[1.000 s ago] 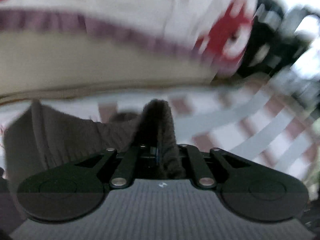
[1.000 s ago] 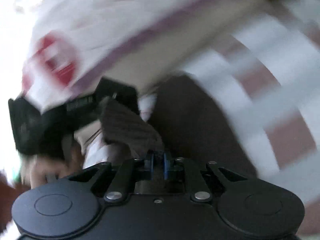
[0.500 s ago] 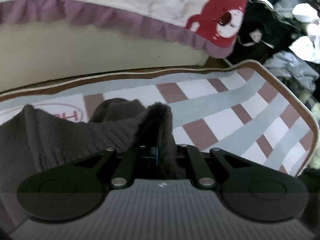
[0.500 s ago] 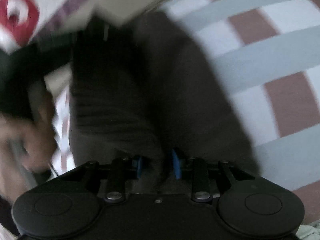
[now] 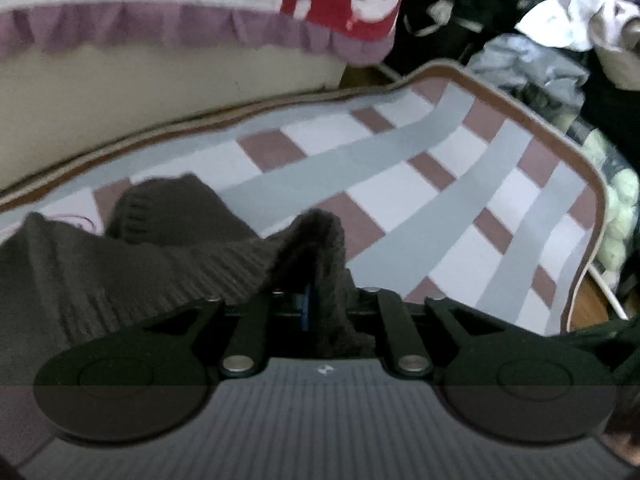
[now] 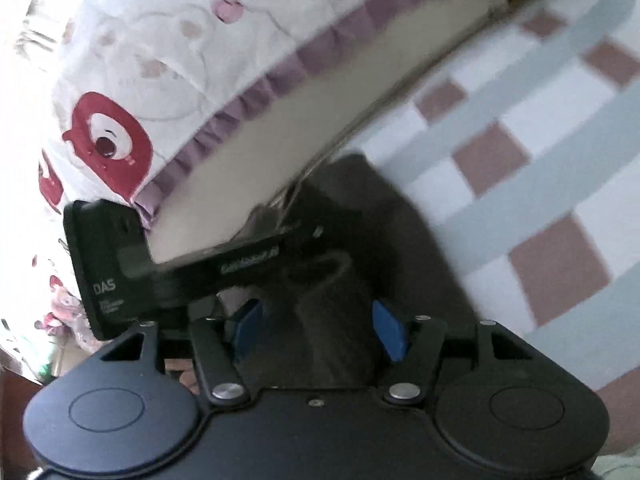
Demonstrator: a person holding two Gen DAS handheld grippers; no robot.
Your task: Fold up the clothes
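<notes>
A dark brown knitted garment point(image 5: 120, 264) lies on the checked mat point(image 5: 400, 184), spreading to the left in the left wrist view. My left gripper point(image 5: 310, 304) is shut on a raised fold of it, and the knit bunches up over the fingers. In the right wrist view the same dark garment point(image 6: 360, 240) lies under and ahead of my right gripper point(image 6: 320, 328). Its blue pads point(image 6: 386, 332) stand wide apart, with a ridge of the knit loose between them. The other gripper's black body point(image 6: 168, 264) crosses at the left.
A bed with a white bear-print sheet and purple frill point(image 5: 200, 24) borders the mat at the back. A heap of mixed clothes point(image 5: 540, 52) is piled at the far right, beyond the mat's brown edge. Wooden floor point(image 5: 592, 304) shows at the right.
My right gripper has let go of the garment and its pads have spread wide. My left gripper has kept its hold and swung to the right. The garment now lies lower on the mat.
</notes>
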